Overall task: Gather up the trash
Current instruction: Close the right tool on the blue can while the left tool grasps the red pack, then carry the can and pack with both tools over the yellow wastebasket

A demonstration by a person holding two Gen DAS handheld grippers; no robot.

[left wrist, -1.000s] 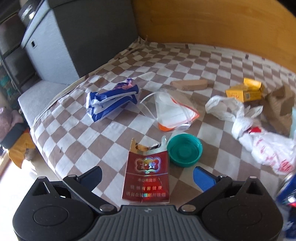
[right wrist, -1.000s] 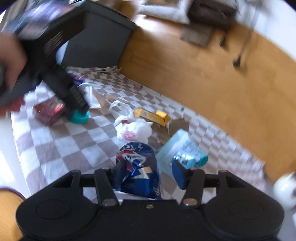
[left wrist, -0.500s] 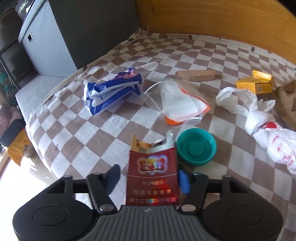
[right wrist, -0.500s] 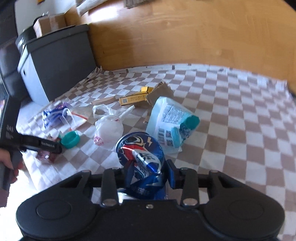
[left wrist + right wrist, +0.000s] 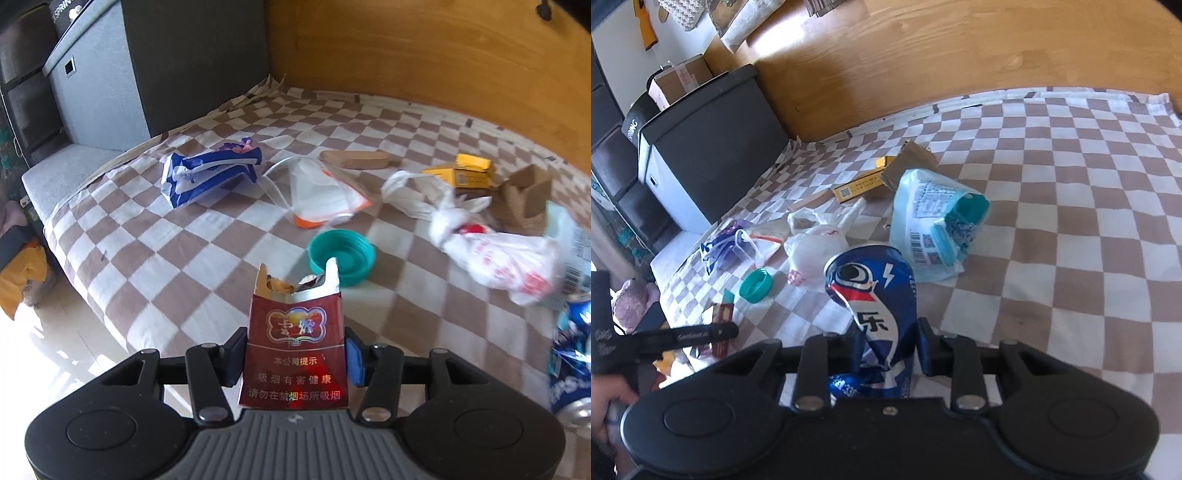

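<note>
Both claws have just closed in: left claw [image 5: 295, 356] pinching the red cigarette pack [image 5: 294, 341] beside the teal lid [image 5: 341, 255], right claw [image 5: 886, 345] crushing the blue can [image 5: 877, 295]; two pieces secured, both squeezes tightening.

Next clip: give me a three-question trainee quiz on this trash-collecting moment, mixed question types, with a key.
1. True or false: the left tongs have a red cigarette pack between their fingers.
2. Multiple choice: what sits between the fingers of the right tongs? A) a teal lid B) a crushed blue can C) a yellow box
3. Short answer: which round item lies on the checked cloth just beyond the cigarette pack in the left wrist view?

Key
1. True; the jaws are closing on its sides.
2. B; the jaws are closing on it.
3. The teal lid, open side up.
</note>
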